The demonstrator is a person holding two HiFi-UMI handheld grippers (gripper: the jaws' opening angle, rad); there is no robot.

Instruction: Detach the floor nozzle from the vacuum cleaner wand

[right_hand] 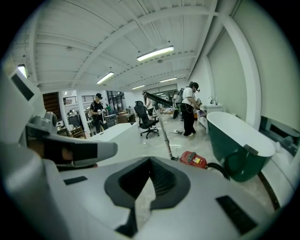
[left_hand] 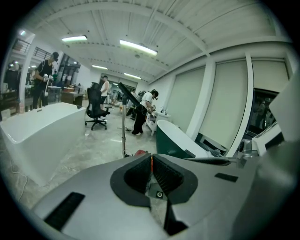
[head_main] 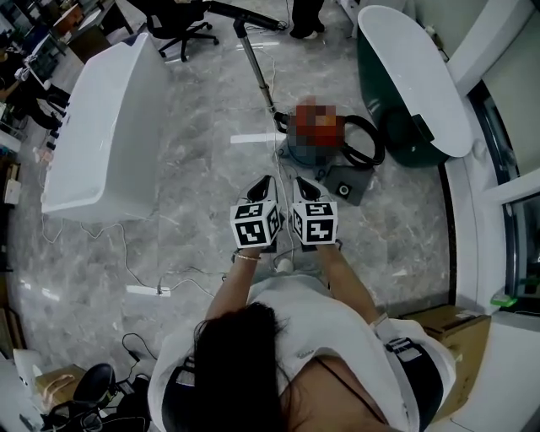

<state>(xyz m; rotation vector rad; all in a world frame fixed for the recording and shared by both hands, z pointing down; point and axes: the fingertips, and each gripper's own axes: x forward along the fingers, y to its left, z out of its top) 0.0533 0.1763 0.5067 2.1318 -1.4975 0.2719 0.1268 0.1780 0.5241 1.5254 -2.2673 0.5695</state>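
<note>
The left gripper (head_main: 263, 186) and right gripper (head_main: 307, 186) were both closed, empty, side by side above the floor. Ahead, beside a green bathtub (head_main: 413, 84), lay the vacuum cleaner (right_hand: 193, 159). Its wand (head_main: 257, 72) rose to the attached floor nozzle (head_main: 245, 14).

A: Floor (head_main: 194, 164): polished grey marble-look stone, glossy. White tub (head_main: 105, 139) and green tub (head_main: 405, 152): smooth, high gloss.
B: Wand (head_main: 256, 67): bright metal. Vacuum body (right_hand: 196, 160): red plastic. Hose (head_main: 377, 148): black, matt.
A: Left gripper (left_hand: 151, 158): matt grey plastic shell. Pads (left_hand: 166, 173): black, ribbed.
</note>
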